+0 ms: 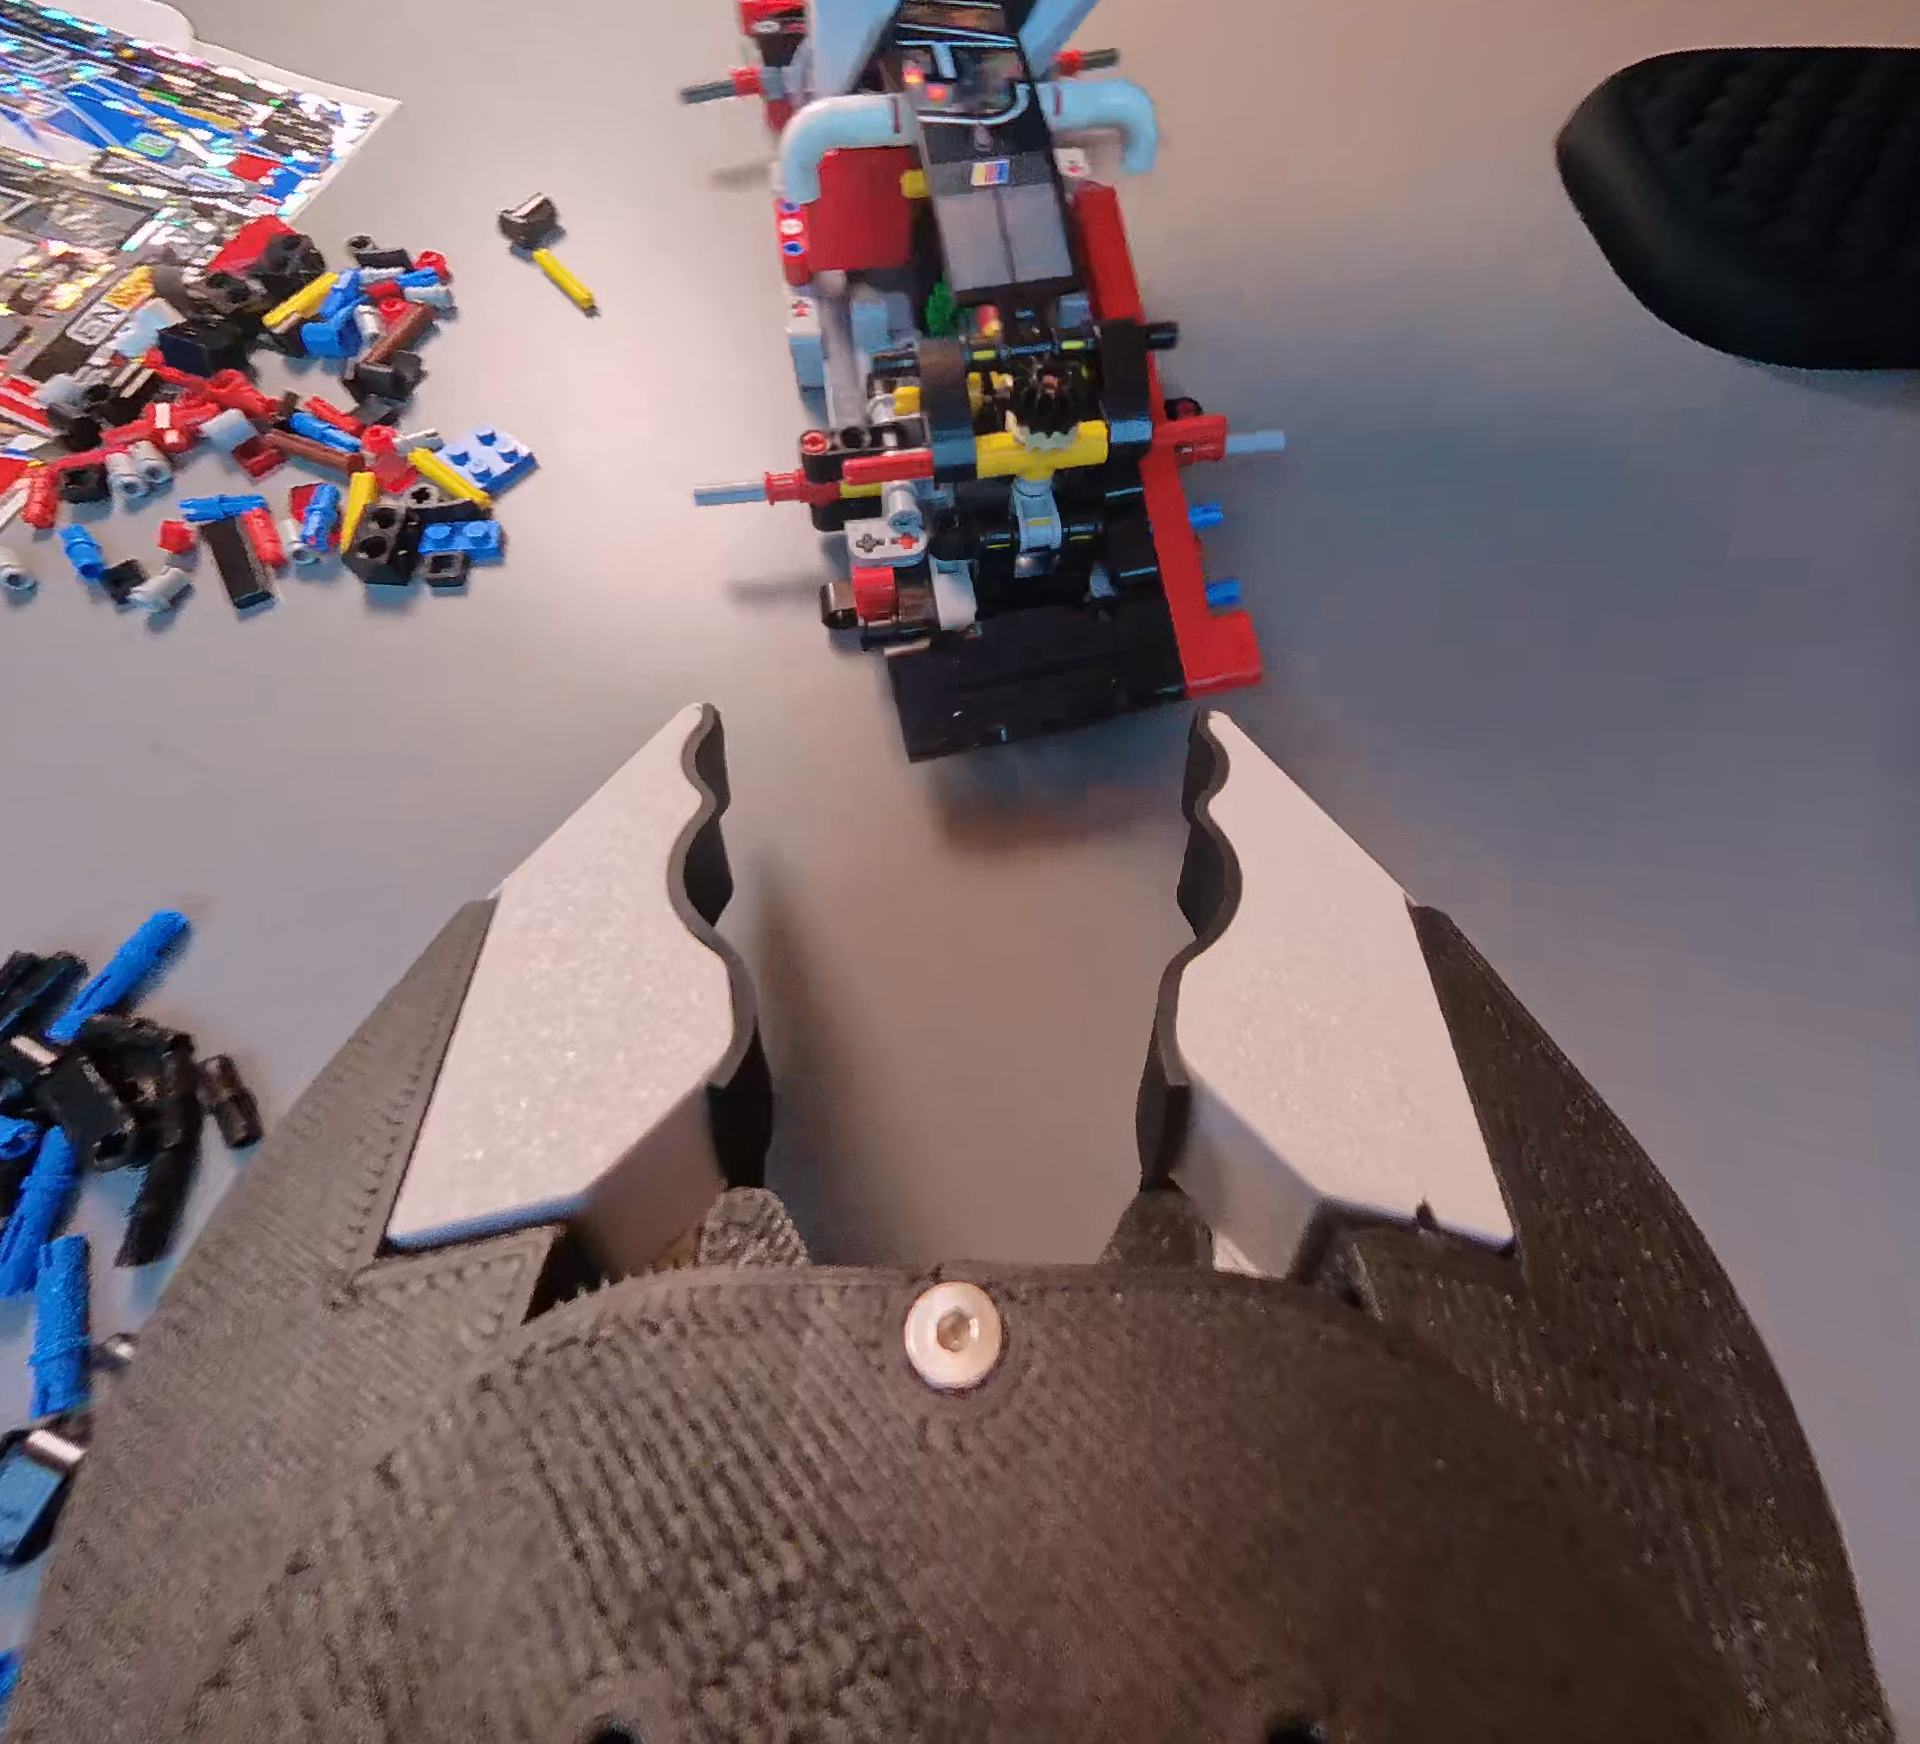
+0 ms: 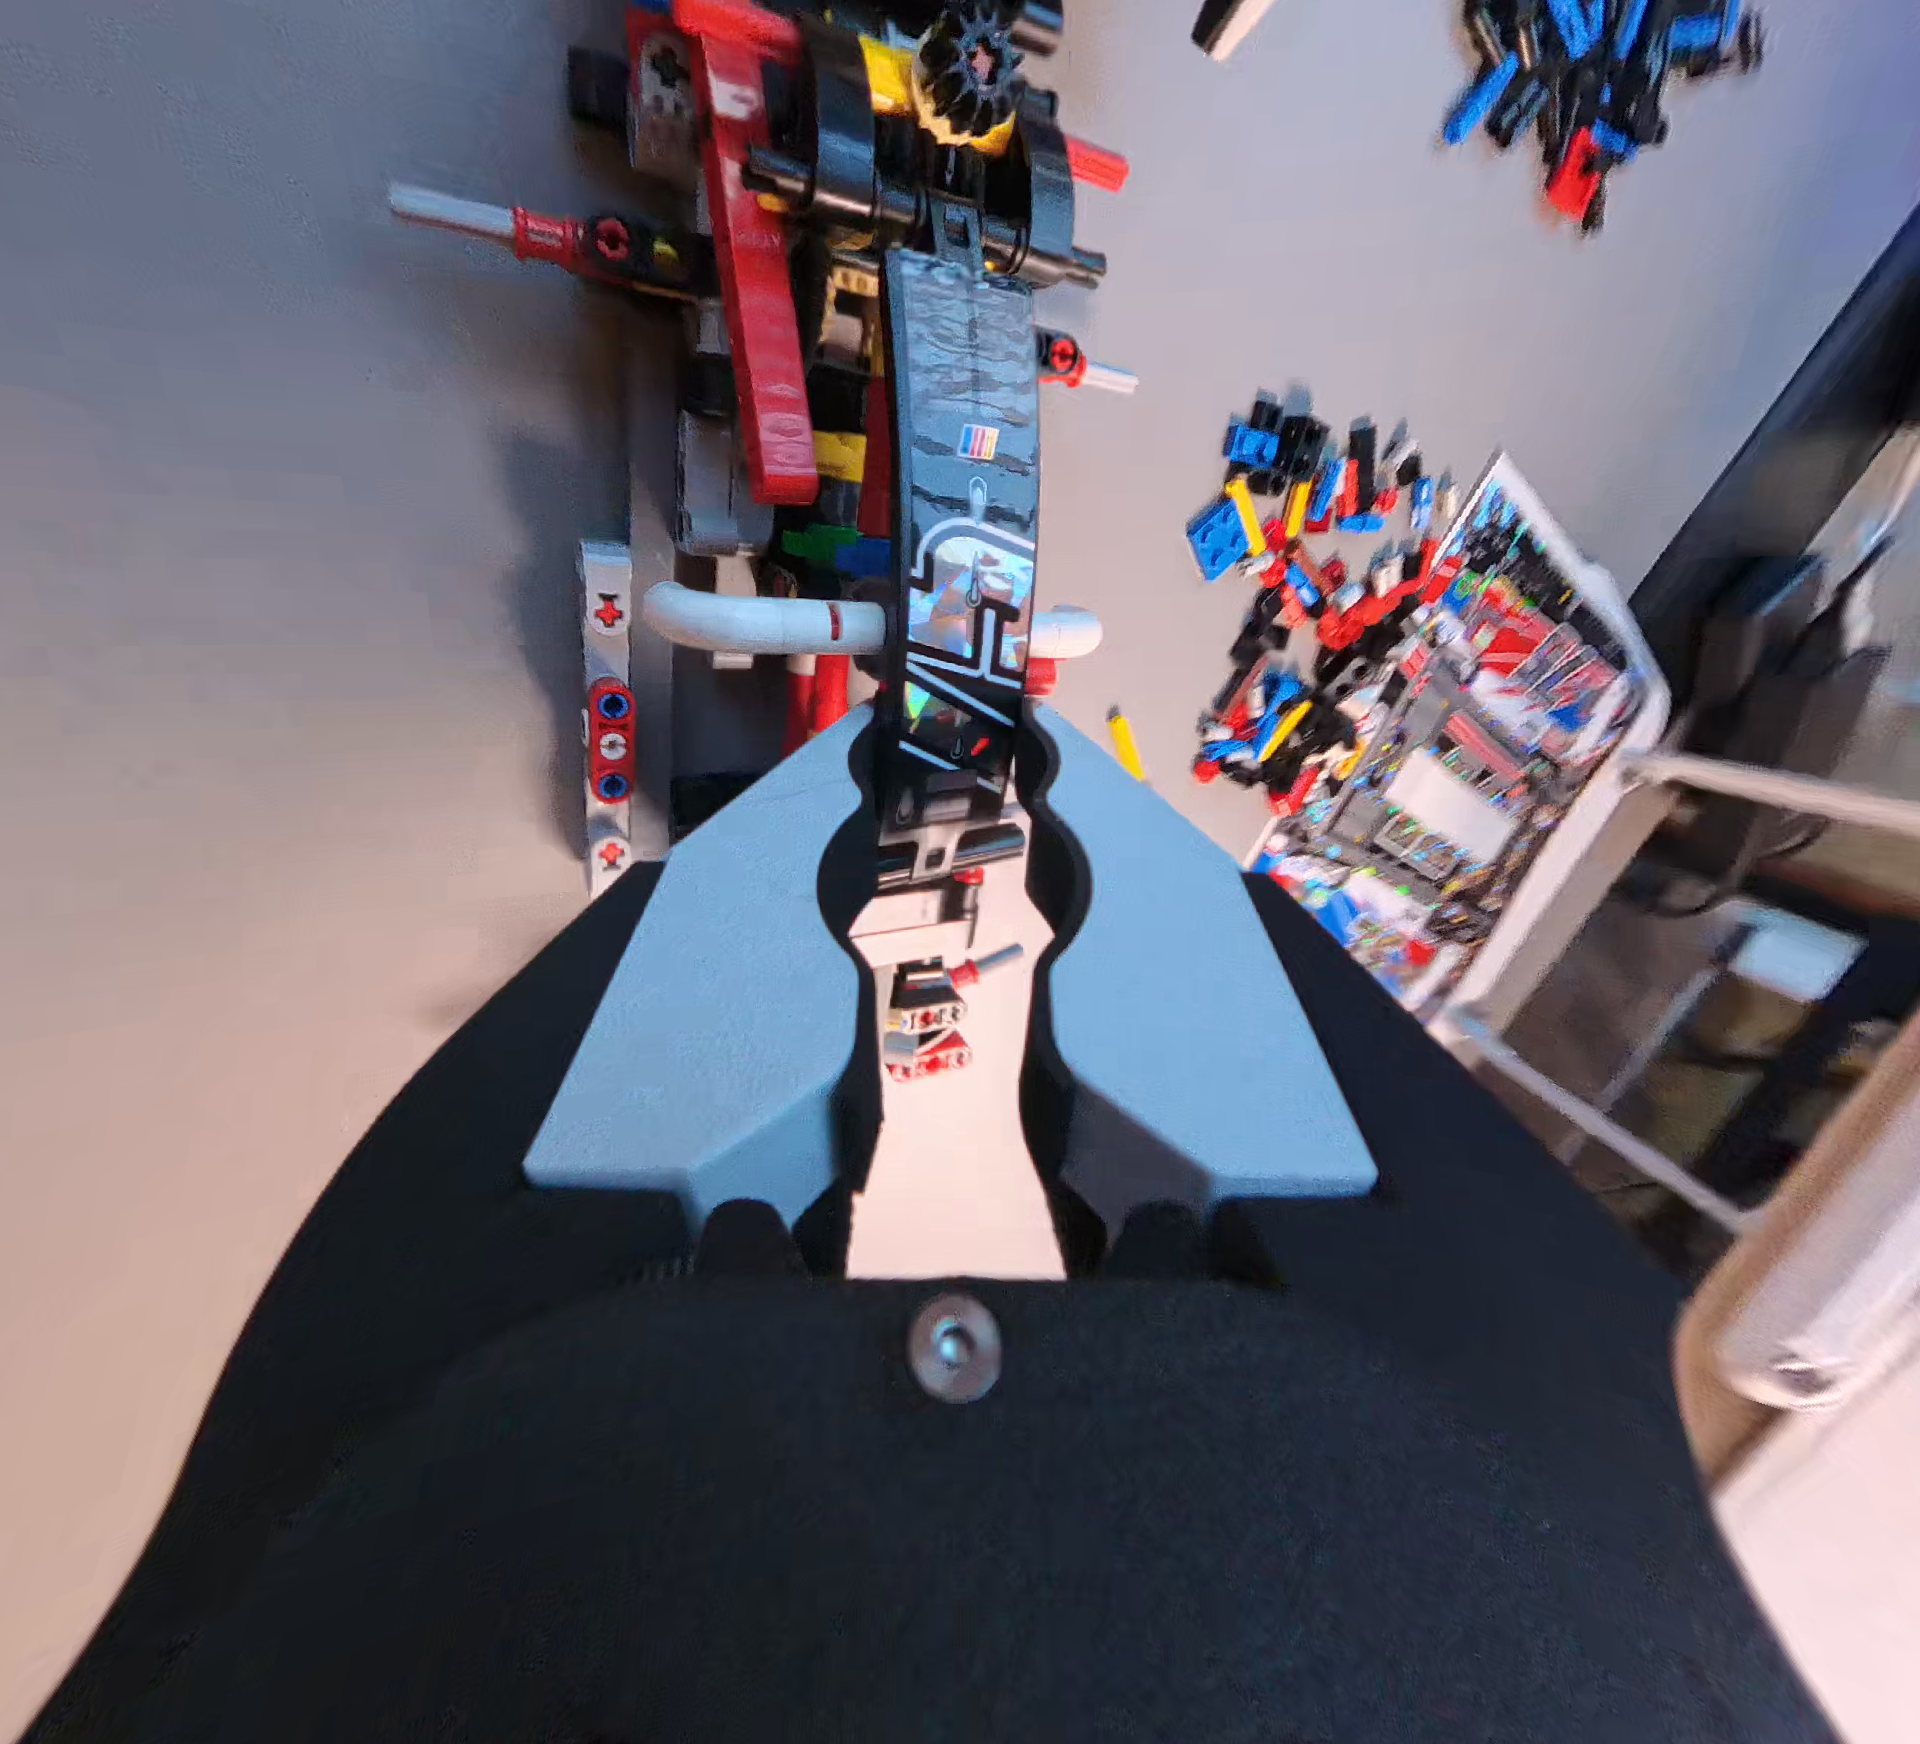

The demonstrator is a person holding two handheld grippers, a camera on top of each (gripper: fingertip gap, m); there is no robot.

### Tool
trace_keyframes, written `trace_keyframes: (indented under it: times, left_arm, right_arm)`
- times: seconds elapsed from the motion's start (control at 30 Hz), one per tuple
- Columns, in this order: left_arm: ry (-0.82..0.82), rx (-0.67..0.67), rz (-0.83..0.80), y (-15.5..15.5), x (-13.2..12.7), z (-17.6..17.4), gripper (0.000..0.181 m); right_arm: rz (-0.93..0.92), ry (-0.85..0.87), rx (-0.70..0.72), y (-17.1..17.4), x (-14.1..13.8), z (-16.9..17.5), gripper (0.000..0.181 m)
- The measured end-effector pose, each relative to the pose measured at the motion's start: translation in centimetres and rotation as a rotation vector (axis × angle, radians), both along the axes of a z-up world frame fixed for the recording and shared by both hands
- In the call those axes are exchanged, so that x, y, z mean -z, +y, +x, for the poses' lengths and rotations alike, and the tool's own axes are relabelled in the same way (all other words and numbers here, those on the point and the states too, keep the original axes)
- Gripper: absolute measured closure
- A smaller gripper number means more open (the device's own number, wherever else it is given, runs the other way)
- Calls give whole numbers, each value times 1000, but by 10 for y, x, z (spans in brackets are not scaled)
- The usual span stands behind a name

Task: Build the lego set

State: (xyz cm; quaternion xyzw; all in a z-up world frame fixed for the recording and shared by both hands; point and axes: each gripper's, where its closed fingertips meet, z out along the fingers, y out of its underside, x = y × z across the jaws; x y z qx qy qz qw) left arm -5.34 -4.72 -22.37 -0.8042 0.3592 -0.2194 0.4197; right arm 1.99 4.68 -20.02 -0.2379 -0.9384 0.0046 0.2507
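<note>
Left wrist view: the left gripper (image 1: 951,759) hangs released, jaws wide apart, just short of the lego car (image 1: 997,406) standing on the grey bench (image 1: 1455,759). No container shows; loose bricks (image 1: 291,437) lie in a heap beside a sticker sheet (image 1: 135,167), and blue and black pins (image 1: 83,1102) lie nearer. The right gripper (image 2: 945,738) is clenched on the car's long black panel (image 2: 961,489) at the car's far end.

Opposed wrist cams, shared lego model (image 1: 997,406)
</note>
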Motion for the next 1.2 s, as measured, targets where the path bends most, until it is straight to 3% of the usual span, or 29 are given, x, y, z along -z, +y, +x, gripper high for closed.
trace_keyframes:
  times: [0.1, 0.2, 0.3, 0.47, 0.63, 0.73, 1.03, 1.2]
  left_arm:
    - [13, 72, -6, -9, 2, 12, 93]
    - [41, 109, 13, -14, 4, 20, 93]
    - [76, 115, 26, -14, 7, 22, 95]
    - [145, 133, 34, -9, 15, 27, 96]
    - [166, 159, 65, -8, 15, 34, 106]
    - [198, 154, 108, -7, 13, 30, 131]
    - [141, 196, 130, -17, 1, 19, 165]
    - [66, 271, 139, -32, -9, 29, 168]
  right_arm:
    - [164, -12, -169, 4, -2, -4, 158]
    - [235, -25, -181, 6, -13, 2, 132]
    - [99, 44, -6, 2, -34, 16, 136]
    - [-433, 312, 453, -36, -53, 29, 141]
    - [-628, 500, 682, -74, -25, 47, 145]
    - [-661, 566, 797, -87, -6, 49, 147]
    - [-592, 639, 871, -85, 5, 38, 148]
    - [-676, 605, 860, -93, 7, 28, 146]
